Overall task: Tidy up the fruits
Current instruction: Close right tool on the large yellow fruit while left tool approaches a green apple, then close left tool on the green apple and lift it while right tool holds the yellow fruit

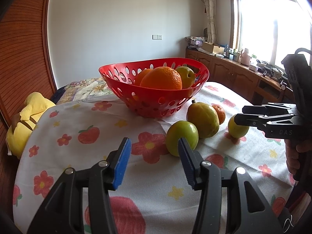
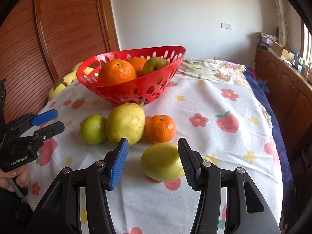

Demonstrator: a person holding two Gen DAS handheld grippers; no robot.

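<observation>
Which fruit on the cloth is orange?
The small orange beside the big yellow pear. The other three loose fruits are green or yellow.

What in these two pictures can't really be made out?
- Basket bottom: hidden by its own red wall and front orange, both views.
- Small orange: mostly behind the pear, left view.
- Yellow soft toy: partly behind the cloth edge.
- Window: washed out by glare.

Both wrist views low over the floral cloth (image 1: pixel 109 120), facing the shared red basket (image 2: pixel 109 89), near
</observation>
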